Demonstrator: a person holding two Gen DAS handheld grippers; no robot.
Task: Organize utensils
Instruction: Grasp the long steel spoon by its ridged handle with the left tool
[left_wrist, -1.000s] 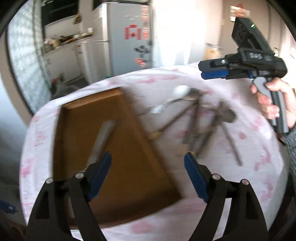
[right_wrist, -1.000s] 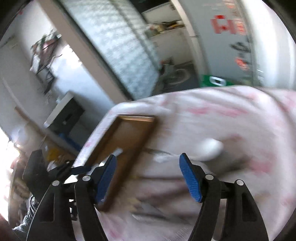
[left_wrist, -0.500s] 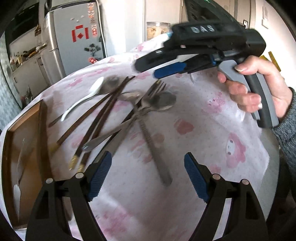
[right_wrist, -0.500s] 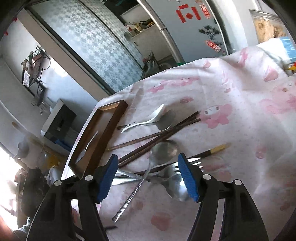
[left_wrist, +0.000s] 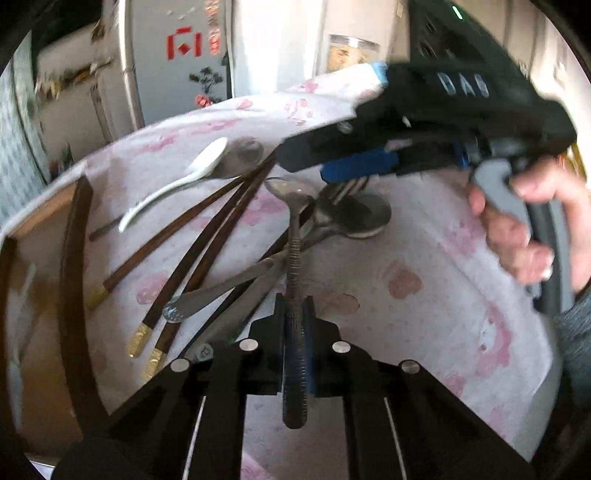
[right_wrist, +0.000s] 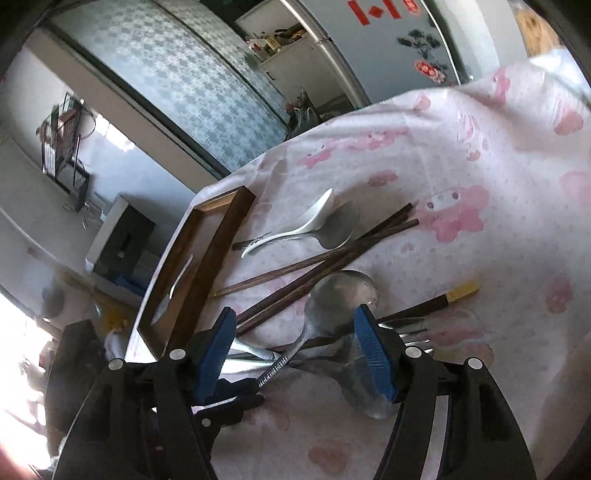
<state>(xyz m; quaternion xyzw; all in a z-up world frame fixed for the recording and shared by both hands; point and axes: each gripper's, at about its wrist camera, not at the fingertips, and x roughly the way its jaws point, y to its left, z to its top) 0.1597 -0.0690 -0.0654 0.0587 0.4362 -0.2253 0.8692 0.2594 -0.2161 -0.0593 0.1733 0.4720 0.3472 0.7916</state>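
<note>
1. The left gripper (left_wrist: 294, 321) is pinched on the ribbed handle of a metal spoon (left_wrist: 291, 206); its jaws have just been closing, and the handle now sits between the pads.
2. That spoon lies on the bench (left_wrist: 424, 258), under a pink-printed white cloth, its bowl pointing away from the gripper into the utensil pile.
3. The right gripper (right_wrist: 295, 347) stands spread, its blue pads either side of a spoon bowl (right_wrist: 340, 295) without pressing on it. A person's hand (left_wrist: 517, 229) holds its grey trigger grip.
4. In the pile: dark wooden chopsticks (left_wrist: 177, 236) with gold-coloured ends, a white ceramic spoon (left_wrist: 173, 184), a fork (left_wrist: 343, 188) and further metal spoons, crossing and touching one another.
5. A wooden tray (right_wrist: 207, 254) sits on the bench just beside the pile, at the left in both views. One pale utensil (right_wrist: 177, 280) lies inside it; its type cannot be told.
</note>
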